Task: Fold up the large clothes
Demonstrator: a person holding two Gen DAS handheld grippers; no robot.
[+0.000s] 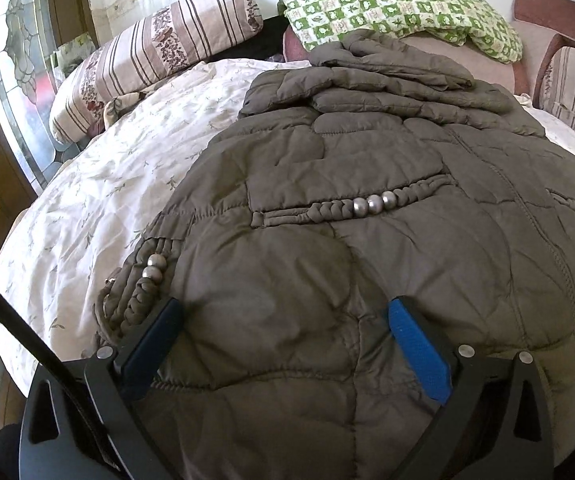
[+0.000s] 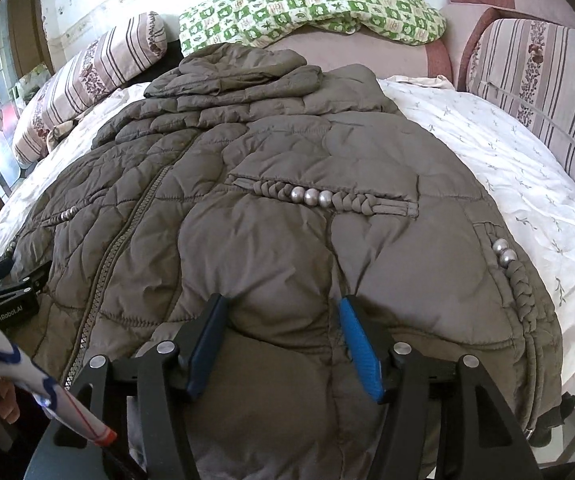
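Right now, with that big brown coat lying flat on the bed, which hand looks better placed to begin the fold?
Probably the left gripper: its open fingers sit close beside the coat's beaded side edge, ready to lift it over. The right gripper hovers mid-panel, farther from its edge.

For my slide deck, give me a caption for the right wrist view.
Open right gripper poised over the hem of a quilted olive jacket spread on a floral bedsheet.

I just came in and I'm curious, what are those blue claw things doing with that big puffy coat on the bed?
A person is folding the brown puffy coat spread on the white bed cover. The left gripper and right gripper rest at its near hem, jaws open, gripping nothing.
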